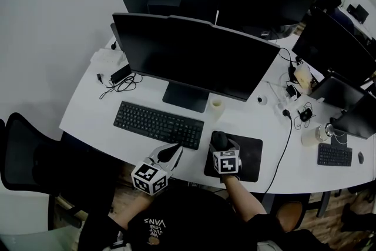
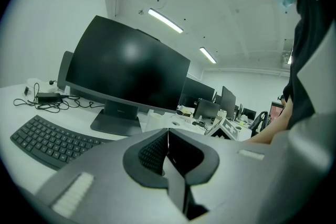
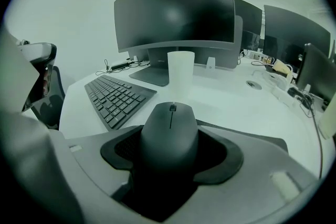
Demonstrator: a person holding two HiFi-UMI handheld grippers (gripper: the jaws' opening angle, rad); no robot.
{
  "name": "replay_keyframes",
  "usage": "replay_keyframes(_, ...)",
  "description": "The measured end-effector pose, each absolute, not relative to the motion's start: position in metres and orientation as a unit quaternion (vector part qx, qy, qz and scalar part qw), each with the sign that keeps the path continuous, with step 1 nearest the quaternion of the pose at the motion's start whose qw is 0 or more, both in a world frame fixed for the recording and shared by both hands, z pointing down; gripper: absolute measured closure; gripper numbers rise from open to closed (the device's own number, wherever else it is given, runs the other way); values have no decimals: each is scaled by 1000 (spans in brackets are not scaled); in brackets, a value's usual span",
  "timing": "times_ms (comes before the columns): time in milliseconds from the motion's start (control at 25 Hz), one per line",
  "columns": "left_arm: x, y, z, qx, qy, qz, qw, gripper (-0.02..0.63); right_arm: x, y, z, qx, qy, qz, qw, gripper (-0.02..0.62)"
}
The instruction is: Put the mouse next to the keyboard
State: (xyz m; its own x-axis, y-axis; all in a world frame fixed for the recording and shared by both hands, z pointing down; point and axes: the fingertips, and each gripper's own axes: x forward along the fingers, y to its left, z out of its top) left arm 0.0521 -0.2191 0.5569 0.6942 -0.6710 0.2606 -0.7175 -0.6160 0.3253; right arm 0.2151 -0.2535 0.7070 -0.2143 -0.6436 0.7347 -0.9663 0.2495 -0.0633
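We find the right gripper (image 3: pixel 170 150) closed on the mouse (image 3: pixel 170 132), its jaws pressed against the mouse's two flanks with the wheel end pointing away towards the monitor (image 1: pixel 194 56). The head view places the mouse over the left portion of the dark mouse pad (image 1: pixel 249 159), a short way to the right of the keyboard (image 1: pixel 158 124) and not touching it. We cannot tell whether its base rests on the pad or hangs just above it. The left gripper (image 2: pixel 168 147) has its jaws fully together and holds nothing; it hangs at the desk's front edge near the keyboard's right-hand corner. In our judgement the main hazard is the grip itself: the mouse's sides are smooth and curved, so a tilt of the gripper could let it slide forward out of the pads. A release made while the base is off the surface would probably let it drop or roll askew. A leftward approach carried too far could strike the keyboard's end and shift it. The idle left gripper sits close to that path and may be bumped. The white cup (image 3: pixel 180 68) stands ahead near the monitor's foot, so a forward overshoot could topple it.
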Motion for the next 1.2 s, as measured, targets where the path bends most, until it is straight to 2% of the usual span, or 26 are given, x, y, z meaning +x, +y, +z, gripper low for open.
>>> replay_keyframes(1200, 52, -223, 559, 910, -353, 62, 211, 603, 218, -253, 718, 588, -698, 289, 288, 298)
